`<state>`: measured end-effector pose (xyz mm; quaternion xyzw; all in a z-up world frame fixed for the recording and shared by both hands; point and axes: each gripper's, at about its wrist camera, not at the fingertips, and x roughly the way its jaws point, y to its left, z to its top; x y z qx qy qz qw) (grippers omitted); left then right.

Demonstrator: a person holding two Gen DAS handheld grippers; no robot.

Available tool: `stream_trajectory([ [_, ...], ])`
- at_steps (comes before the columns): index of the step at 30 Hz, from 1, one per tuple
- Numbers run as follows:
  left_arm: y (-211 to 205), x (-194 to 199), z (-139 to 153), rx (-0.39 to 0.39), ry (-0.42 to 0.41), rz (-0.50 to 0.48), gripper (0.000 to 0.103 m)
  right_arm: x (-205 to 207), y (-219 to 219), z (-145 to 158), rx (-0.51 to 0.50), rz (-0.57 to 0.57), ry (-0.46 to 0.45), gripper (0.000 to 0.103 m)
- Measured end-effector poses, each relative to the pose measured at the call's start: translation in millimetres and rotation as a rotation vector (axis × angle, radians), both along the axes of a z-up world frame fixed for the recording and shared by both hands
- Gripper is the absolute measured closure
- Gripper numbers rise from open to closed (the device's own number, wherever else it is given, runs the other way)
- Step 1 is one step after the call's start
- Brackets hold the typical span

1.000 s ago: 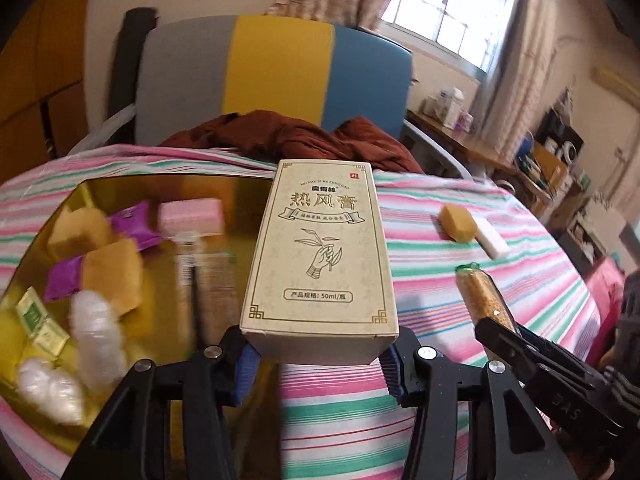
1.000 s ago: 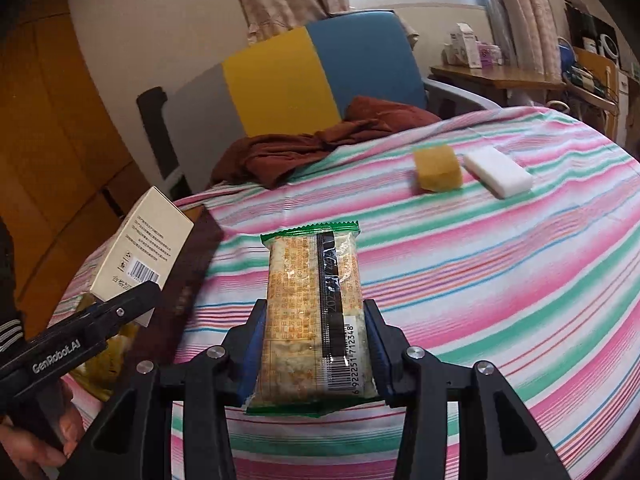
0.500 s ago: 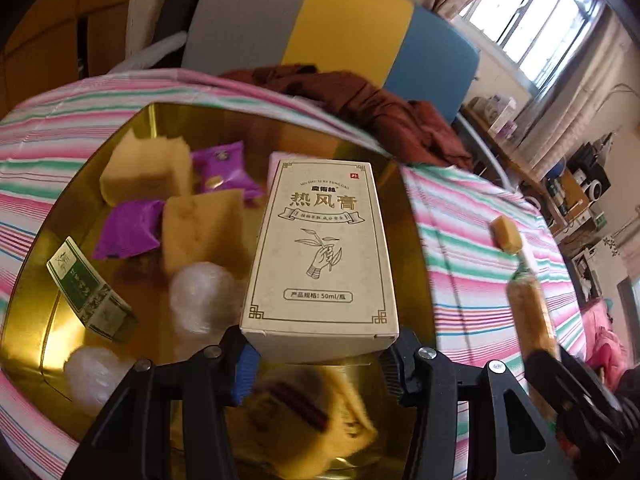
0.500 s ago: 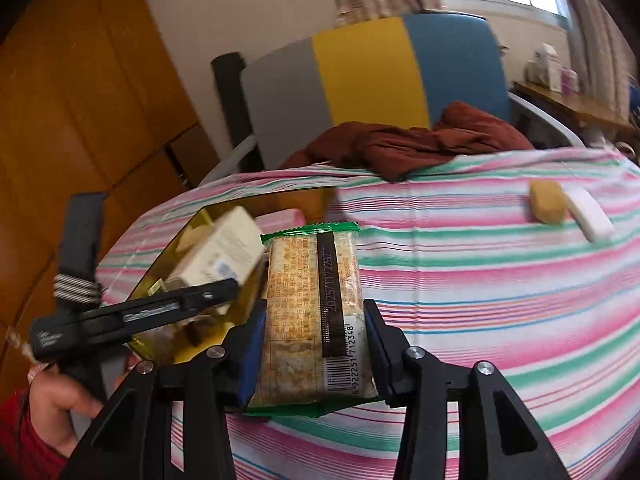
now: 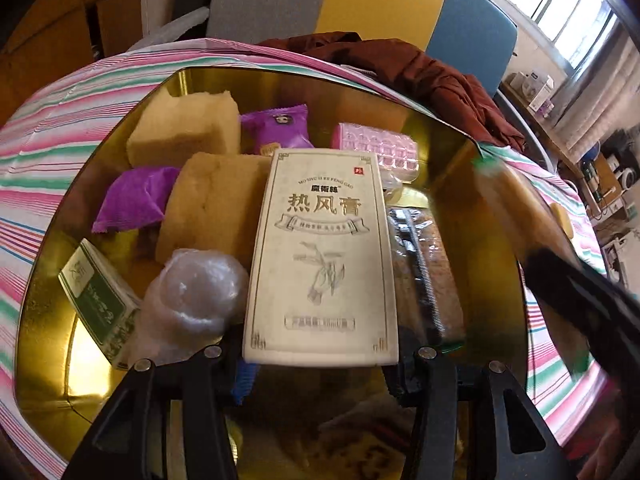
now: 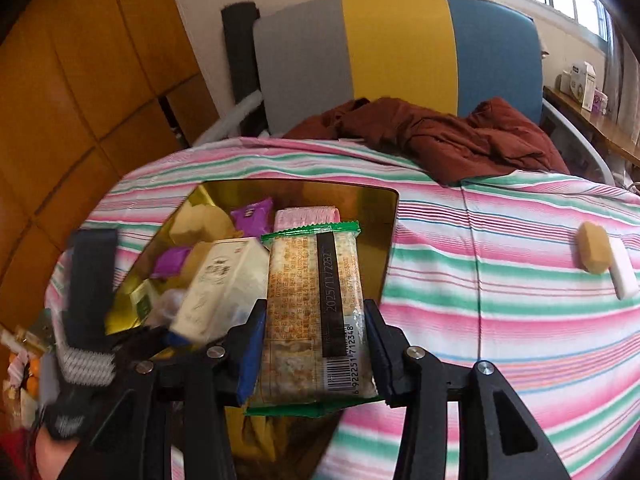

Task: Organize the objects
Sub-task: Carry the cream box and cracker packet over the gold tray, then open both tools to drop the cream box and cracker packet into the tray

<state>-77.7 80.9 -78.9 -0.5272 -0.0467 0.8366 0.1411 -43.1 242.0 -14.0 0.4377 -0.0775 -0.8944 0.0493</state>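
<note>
My left gripper is shut on a cream box with a hand drawing, held low over the gold tray. The tray holds yellow sponges, purple packets, a pink packet, a green box and clear wrapped balls. My right gripper is shut on a green-edged cracker pack above the tray's near right part. The cream box sits just left of the pack, and the two stand close together.
A yellow sponge and a white block lie on the striped tablecloth at the right. Brown cloth is piled at the table's far edge against a grey, yellow and blue chair.
Both grippers have swung left from over the tablecloth to above the gold tray, each keeping its load. The left one has also tipped down and sunk closer to the tray's contents.
</note>
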Motion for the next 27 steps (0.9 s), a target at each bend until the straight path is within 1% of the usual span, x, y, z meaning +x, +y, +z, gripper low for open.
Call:
stream_trajectory([
  [2, -2.3, 1.9, 0.9, 0.016, 0.002, -0.003, 0.051, -12.6, -3.7, -3.8, 0.016, -0.005, -0.021, 0.057],
  [3, -4.4, 4.5, 2.1, 0.047, 0.003, -0.009, 0.046, -18.7, -5.4, -5.9, 0.020, -0.006, -0.030, 0.057],
  [4, -6.4, 7.4, 3.3, 0.063, 0.008, -0.012, 0.037, -20.7, -6.0, -7.5, 0.020, -0.007, -0.034, 0.057],
  [6, -11.9, 17.1, 7.6, 0.066, 0.032, 0.006, 0.026, -27.3, -7.0, -9.3, 0.016, -0.014, -0.042, 0.057],
  [8, -14.6, 25.9, 13.4, 0.093, 0.052, 0.015, 0.021, -32.7, -6.1, -10.6, 0.010, -0.038, -0.044, 0.056],
  [9, -15.7, 30.0, 16.9, 0.106, 0.063, 0.023, 0.017, -35.3, -4.9, -11.7, -0.001, -0.048, -0.049, 0.056],
  [10, -17.7, 35.6, 21.1, 0.110, 0.083, 0.038, 0.011, -38.0, -3.4, -13.6, -0.023, -0.060, -0.057, 0.056],
  [11, -18.3, 39.0, 24.6, 0.103, 0.099, 0.052, 0.009, -40.6, -1.9, -15.7, -0.043, -0.064, -0.063, 0.055],
  [14, -22.9, 48.5, 35.4, 0.086, 0.157, 0.086, 0.007, -35.9, 3.3, -15.5, -0.128, -0.054, -0.067, 0.054],
  [16, -24.8, 52.7, 39.5, 0.073, 0.188, 0.108, 0.002, -26.9, 10.5, -8.5, -0.153, -0.078, -0.026, 0.054],
  [19, -28.1, 55.5, 43.5, 0.065, 0.222, 0.142, 0.000, -13.1, 21.4, -0.6, -0.190, -0.095, 0.014, 0.053],
  [24, -35.5, 56.2, 45.1, 0.076, 0.215, 0.218, 0.000, 9.6, 34.9, 7.3, -0.172, -0.124, 0.054, 0.053],
  [27, -35.7, 61.3, 46.6, 0.098, 0.219, 0.236, 0.000, 23.2, 44.5, 9.3, -0.164, -0.137, 0.070, 0.053],
])
